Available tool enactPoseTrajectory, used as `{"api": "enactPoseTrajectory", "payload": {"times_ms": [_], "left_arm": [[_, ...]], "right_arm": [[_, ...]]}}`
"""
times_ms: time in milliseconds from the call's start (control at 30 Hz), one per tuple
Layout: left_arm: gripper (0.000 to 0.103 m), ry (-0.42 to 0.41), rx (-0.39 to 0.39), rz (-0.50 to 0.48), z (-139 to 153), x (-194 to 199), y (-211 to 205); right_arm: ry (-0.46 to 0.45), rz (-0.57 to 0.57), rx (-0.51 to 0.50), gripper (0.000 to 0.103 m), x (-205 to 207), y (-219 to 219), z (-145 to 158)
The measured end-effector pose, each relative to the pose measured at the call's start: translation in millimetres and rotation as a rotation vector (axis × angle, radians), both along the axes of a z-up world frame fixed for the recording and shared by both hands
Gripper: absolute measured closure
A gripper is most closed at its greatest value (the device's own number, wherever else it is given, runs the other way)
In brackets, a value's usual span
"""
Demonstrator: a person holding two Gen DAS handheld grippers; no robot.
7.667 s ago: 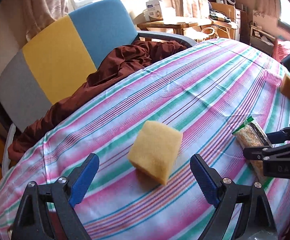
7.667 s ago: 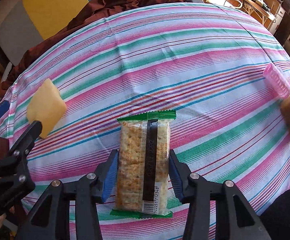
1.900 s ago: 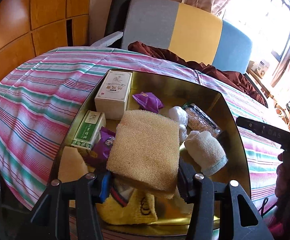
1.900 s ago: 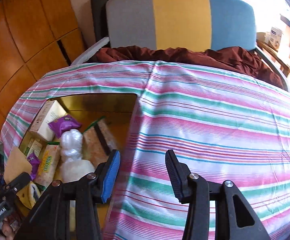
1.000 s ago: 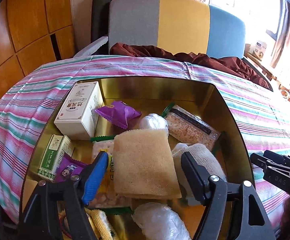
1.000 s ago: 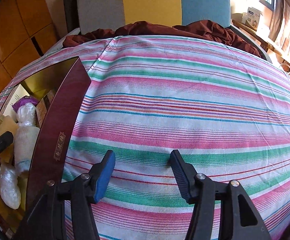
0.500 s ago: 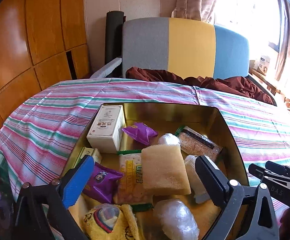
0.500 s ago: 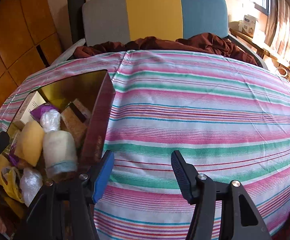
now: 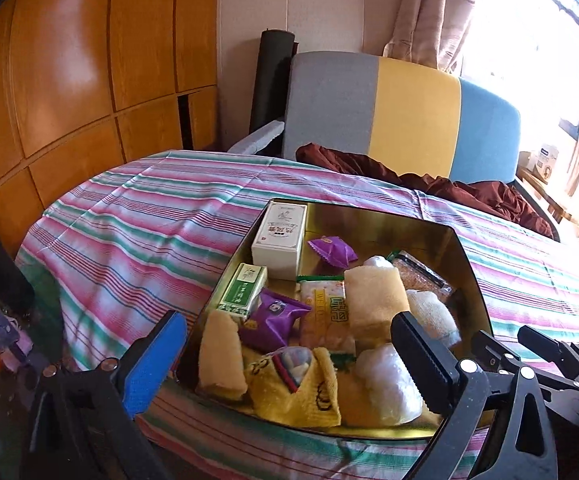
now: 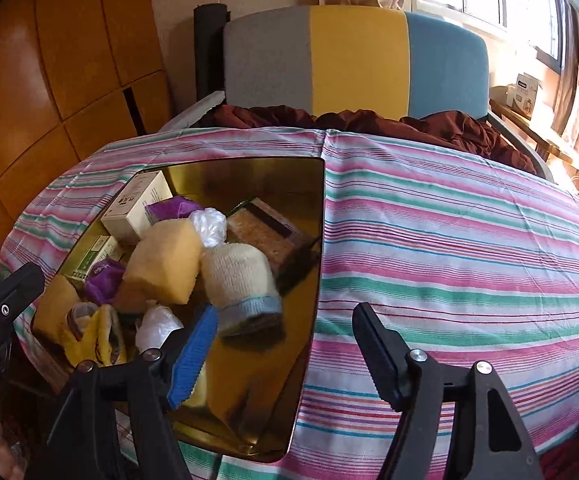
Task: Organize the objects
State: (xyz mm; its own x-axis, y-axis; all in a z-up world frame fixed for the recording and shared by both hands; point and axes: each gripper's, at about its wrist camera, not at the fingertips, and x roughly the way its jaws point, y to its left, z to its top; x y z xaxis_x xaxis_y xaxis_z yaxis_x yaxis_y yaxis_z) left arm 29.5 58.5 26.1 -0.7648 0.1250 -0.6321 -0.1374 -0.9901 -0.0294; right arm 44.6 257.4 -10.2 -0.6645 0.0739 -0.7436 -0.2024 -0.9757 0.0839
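The left gripper (image 9: 289, 356) is held with its 2 fingers spread as wide as they go. One finger (image 9: 153, 364) has a blue pad and the other (image 9: 421, 364) is black. Nothing is held between them. The left gripper is pointed forward and tipped down.

The right gripper (image 10: 281, 356) is also tipped down. Its jaws have just been opening, and nothing is pinched between its 2 fingers. The black tips of the right gripper (image 9: 537, 352) are seen low at the right of the left wrist view.
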Motion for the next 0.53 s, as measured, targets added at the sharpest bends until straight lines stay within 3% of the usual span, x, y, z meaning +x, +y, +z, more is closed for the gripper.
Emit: {"api": "enactPoseTrajectory", "payload": {"times_ms": [200, 533], "left_arm": [[0.000, 0.029, -0.012, 0.071, 1.9, 8.1, -11.8], [0.003, 0.028, -0.016, 0.087, -3.8, 9.2, -18.1]], "right_arm": [[0.005, 0.008, 0.006, 0.032, 1.2, -6.1, 1.3], [0.008, 0.018, 0.023, 0.032, -3.0, -12.6, -0.9]]}}
